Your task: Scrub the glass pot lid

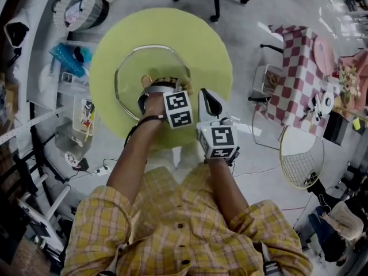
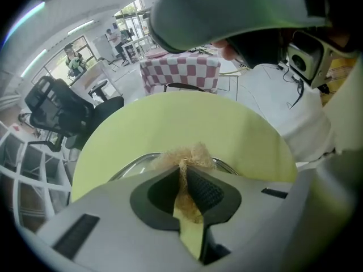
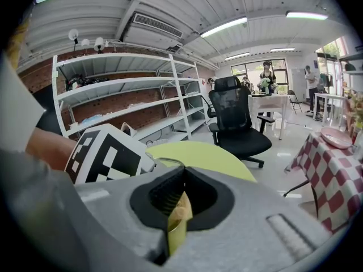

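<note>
Two grippers, the left gripper [image 2: 184, 169] and the right gripper [image 3: 180, 177], each carry one marker cube [image 1: 178, 109]. One tan scrubber [image 2: 190, 154] sits between the left fingers [image 2: 209, 192]. Just beyond them lies one glass pot lid [image 1: 150, 65] on one round table [image 1: 201, 45]. Past the right fingers [image 3: 161, 194] stand one office chair [image 3: 241, 123], one checked table [image 3: 334, 174] and perhaps two distant people [image 3: 265, 75].
</note>
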`<state>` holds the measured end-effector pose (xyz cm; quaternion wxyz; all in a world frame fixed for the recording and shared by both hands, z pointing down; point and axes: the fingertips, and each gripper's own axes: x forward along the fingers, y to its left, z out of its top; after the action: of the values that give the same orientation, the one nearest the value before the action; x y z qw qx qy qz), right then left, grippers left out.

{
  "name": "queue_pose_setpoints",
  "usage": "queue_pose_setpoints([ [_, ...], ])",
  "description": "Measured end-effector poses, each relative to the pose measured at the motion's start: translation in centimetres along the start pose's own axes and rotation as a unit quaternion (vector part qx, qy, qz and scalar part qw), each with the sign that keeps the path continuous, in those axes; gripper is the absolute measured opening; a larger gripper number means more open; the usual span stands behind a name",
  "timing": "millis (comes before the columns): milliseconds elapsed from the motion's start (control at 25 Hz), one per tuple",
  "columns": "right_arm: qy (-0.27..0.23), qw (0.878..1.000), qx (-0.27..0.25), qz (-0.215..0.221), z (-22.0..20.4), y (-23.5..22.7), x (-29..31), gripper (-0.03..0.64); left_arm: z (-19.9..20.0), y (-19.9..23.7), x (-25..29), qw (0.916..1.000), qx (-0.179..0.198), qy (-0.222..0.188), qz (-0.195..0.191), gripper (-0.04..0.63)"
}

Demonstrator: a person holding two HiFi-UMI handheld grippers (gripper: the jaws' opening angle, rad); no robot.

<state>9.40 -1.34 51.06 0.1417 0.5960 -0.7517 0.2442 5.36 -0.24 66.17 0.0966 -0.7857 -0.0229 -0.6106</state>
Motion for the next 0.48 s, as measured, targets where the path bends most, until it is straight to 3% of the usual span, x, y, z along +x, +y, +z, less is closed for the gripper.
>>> queue_pose_setpoints([
  [160, 0.001, 1.0, -0.001, 0.0, -0.1, 0.1, 0.1, -0.003, 0.0, 0.2, 0.0, 0.9997, -0.006, -0.014, -0.017, 0.041],
  [480, 0.005, 1.0, 0.0, 0.0, -0.2, 0.2, 0.4, -0.003, 0.3, 1.5, 0.4, 0.9991, -0.038, -0.019, -0.005, 0.041],
])
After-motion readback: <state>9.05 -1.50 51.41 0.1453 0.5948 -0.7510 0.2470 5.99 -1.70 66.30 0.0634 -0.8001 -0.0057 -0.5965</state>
